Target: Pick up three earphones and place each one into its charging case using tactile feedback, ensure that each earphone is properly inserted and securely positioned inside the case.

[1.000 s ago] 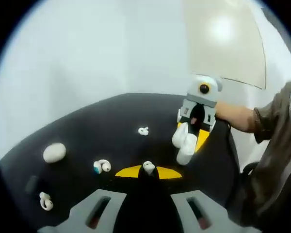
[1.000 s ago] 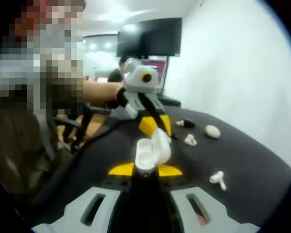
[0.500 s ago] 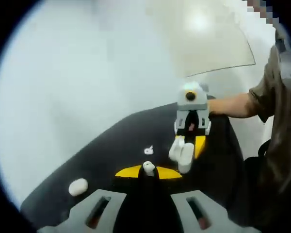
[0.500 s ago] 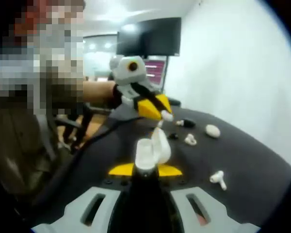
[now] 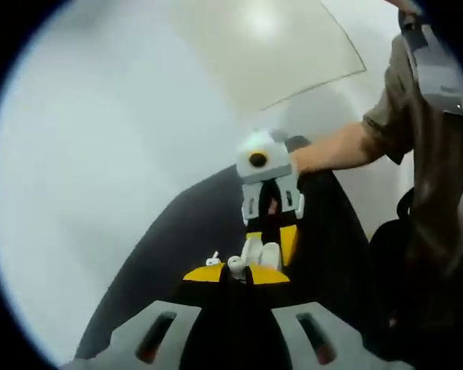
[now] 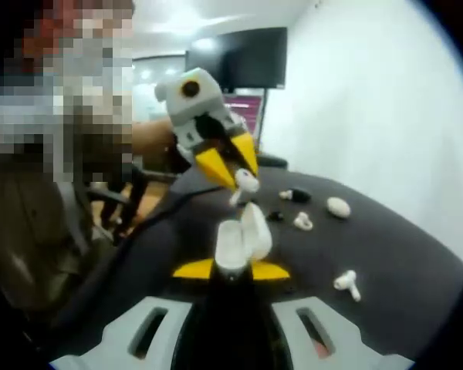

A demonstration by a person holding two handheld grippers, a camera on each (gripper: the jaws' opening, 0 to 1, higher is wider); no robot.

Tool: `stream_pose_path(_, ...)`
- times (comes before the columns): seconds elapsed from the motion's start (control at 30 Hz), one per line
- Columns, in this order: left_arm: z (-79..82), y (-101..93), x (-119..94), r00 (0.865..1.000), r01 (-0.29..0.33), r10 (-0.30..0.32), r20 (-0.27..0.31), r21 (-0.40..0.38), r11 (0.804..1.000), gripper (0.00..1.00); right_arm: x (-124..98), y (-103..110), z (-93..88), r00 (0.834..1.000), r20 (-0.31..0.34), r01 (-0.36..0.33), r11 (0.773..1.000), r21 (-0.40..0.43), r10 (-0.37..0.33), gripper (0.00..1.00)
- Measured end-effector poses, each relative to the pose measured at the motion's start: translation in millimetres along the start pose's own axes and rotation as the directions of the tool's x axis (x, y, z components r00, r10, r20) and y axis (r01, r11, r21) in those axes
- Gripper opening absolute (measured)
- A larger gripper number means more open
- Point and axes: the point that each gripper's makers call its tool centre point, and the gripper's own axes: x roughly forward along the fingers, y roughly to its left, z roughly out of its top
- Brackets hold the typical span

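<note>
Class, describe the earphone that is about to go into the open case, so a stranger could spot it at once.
Start at the black table, then find the open white case gripped in the right claw. Just above it, the left claw pinches a white earphone; unlike the others lying on the table, it is held in the air.

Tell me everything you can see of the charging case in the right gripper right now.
The charging case is white, glossy, plastic-looking, small and rounded. It is open, its lid hinged up on the right side. The right gripper pinches its base and holds it upright above the black table. The left gripper holds a white earphone just above its opening, not touching.
</note>
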Motion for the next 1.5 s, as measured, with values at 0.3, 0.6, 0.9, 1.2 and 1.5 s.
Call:
stream_pose_path(0.3,-1.4,-9.1,9,0.995,0.041,-0.028,-0.096,0.135,0.990,0.08,0,0,-0.1,1.000,0.000,0.001,1.000,0.001,-0.001,0.17)
stream_pose_path(0.6,-5.2,-14.6,12,0.990,0.061,-0.034,-0.135,0.204,0.977,0.08,0,0,-0.4,1.000,0.000,0.000,1.000,0.002,0.000,0.17)
stream_pose_path(0.9,-7.5,-16.3,13,0.987,0.072,-0.032,-0.159,0.253,0.965,0.08,0,-1,-0.4,1.000,-0.001,0.001,1.000,0.002,-0.001,0.17)
stream_pose_path(1.2,2.0,-12.3,8,0.977,0.080,0.022,-0.213,0.461,0.884,0.08,0,-1,-0.1,1.000,-0.001,0.001,1.000,-0.003,-0.001,0.17)
stream_pose_path(1.5,1.3,-16.9,9,0.956,0.137,0.051,-0.287,0.599,0.789,0.08,0,0,0.4,1.000,-0.002,0.001,1.000,-0.002,-0.001,0.17)
